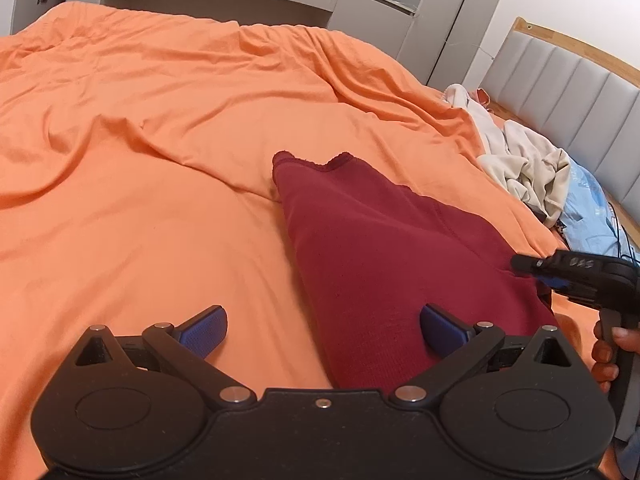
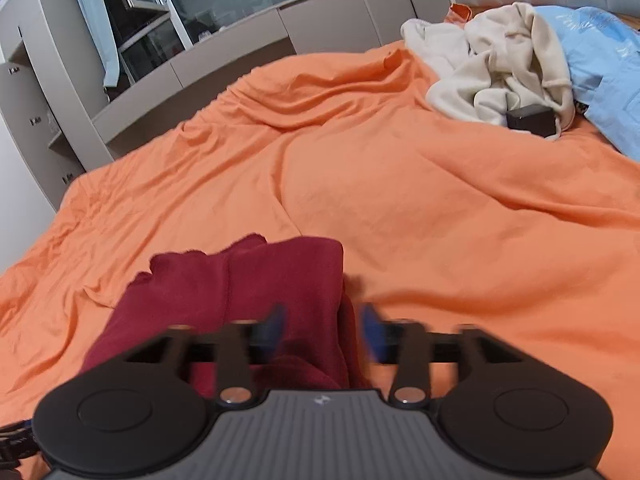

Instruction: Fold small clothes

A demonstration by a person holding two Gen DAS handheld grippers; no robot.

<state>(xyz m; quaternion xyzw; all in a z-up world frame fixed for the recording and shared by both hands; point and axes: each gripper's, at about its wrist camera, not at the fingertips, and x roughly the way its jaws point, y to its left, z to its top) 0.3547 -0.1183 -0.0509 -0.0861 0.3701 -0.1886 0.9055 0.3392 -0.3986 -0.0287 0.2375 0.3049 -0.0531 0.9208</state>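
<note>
So there's a dark red garment (image 1: 384, 264) lying on a bed with a rumpled orange cover (image 1: 160, 160). It looks folded lengthwise into a long strip, one narrow end pointing off toward the far side of the bed and the other end running back under the two grippers at the near edge.

The left gripper (image 1: 323, 330) has its jaws spread wide, nothing clamped. One blue pad sits over bare orange cover, the other sits over the red fabric, so the garment's left edge runs between them. From the picture I can't tell if the pads actually touch the cloth.

The right gripper (image 2: 323, 330) is blurry in its own view, jaws parted about midway. The right-hand fold of the red garment sits between the blue pads, but they don't look to be pressing on it. From the left view you can see that gripper off at the right with a hand (image 1: 610, 350) wrapped around its handle.

Toward the headboard (image 1: 568, 92) corner of the bed there's a heap of cream-coloured clothing (image 2: 500, 72) with a small dark box (image 2: 530, 120) resting against it, and a light blue piece (image 2: 604, 76) just beside that — all well apart from the red one.
</note>
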